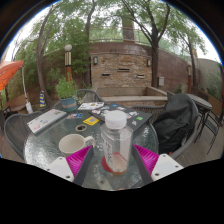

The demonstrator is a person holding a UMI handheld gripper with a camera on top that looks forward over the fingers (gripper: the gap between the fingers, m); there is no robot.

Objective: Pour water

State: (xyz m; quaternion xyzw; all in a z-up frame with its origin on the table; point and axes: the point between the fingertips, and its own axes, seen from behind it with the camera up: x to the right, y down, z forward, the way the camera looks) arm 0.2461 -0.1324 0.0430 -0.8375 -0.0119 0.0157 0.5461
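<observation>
Two pink-padded fingers [83,160] of the gripper [117,160] flank a clear plastic bottle [116,140] with a white cap, which stands upright on a round glass table [50,150]. The bottle fills most of the space between the pads, but whether both pads actually press on it or merely sit close beside it cannot be told from this view. The bottle's lower part shows a reddish tint, seen through the plastic.

Left of the bottle, just beside the left finger, a white cup [72,144] sits on the glass, its opening facing up. Beyond the bottle and a little left, a small yellow item [91,121] lies flat on the table, and farther beyond that some papers [92,105] rest near the far rim. Well left of the bottle, a flat white tablet-like thing [45,121] lies near the table's edge. Right of the bottle, a dark jacket [176,120] is draped over a chair pulled up to the table.

Behind the table, past the bottle, a stone wall [125,68] with a built-in fireplace crosses the patio, with trees above it. A potted plant [67,92] stands left of the wall, and an orange umbrella [10,72] shows far to the left.
</observation>
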